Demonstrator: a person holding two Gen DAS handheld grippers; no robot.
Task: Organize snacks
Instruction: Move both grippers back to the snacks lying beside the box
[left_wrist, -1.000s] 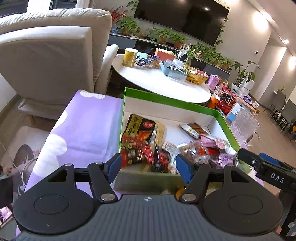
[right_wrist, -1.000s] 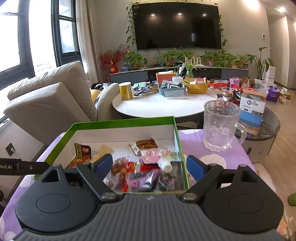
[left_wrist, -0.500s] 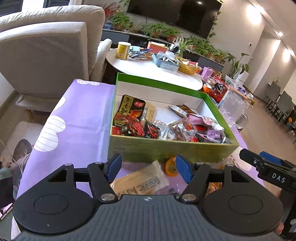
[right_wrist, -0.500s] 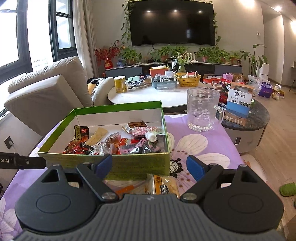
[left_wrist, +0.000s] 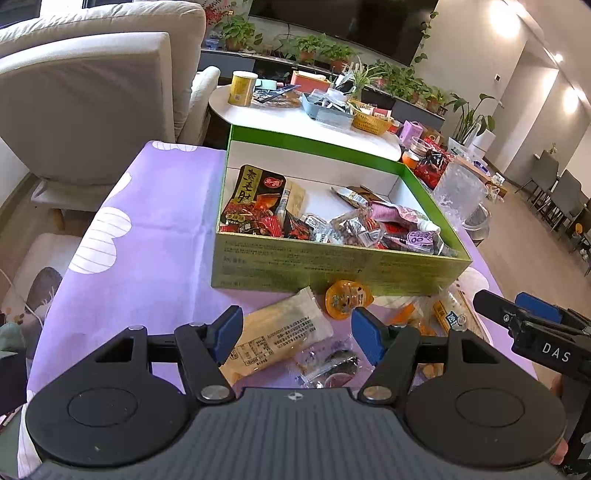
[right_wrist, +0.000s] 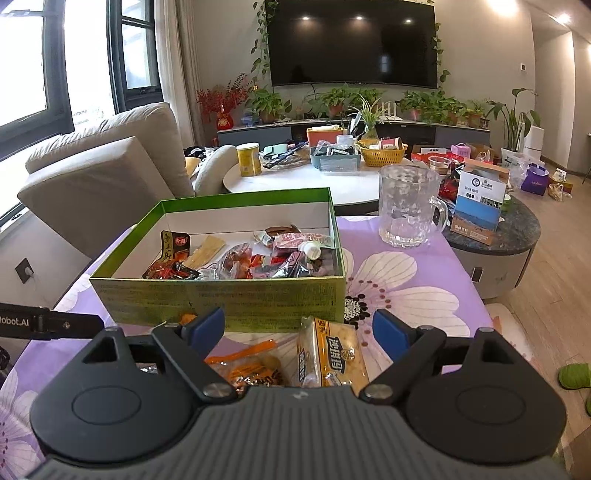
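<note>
A green box (left_wrist: 332, 264) (right_wrist: 221, 295) with several snack packets inside stands on the purple flowered tablecloth (left_wrist: 147, 229). In front of it lie loose snacks: a pale yellow packet (left_wrist: 280, 336), an orange jelly cup (left_wrist: 345, 299) and a small clear dark packet (left_wrist: 328, 365) in the left wrist view. A yellow cracker packet (right_wrist: 332, 358) and an orange packet (right_wrist: 251, 365) show in the right wrist view. My left gripper (left_wrist: 295, 332) is open above the pale packet. My right gripper (right_wrist: 299, 332) is open above the cracker packet.
A glass mug (right_wrist: 408, 205) stands on the cloth right of the box. Behind are a white round table (right_wrist: 295, 177) with a yellow can (right_wrist: 248, 159) and baskets, a beige sofa (right_wrist: 103, 173), and a dark side table (right_wrist: 517, 229) with a carton.
Both grippers have drawn back from over the box toward me and lowered. The loose snacks in front of the box have come into view. Both stay open.
</note>
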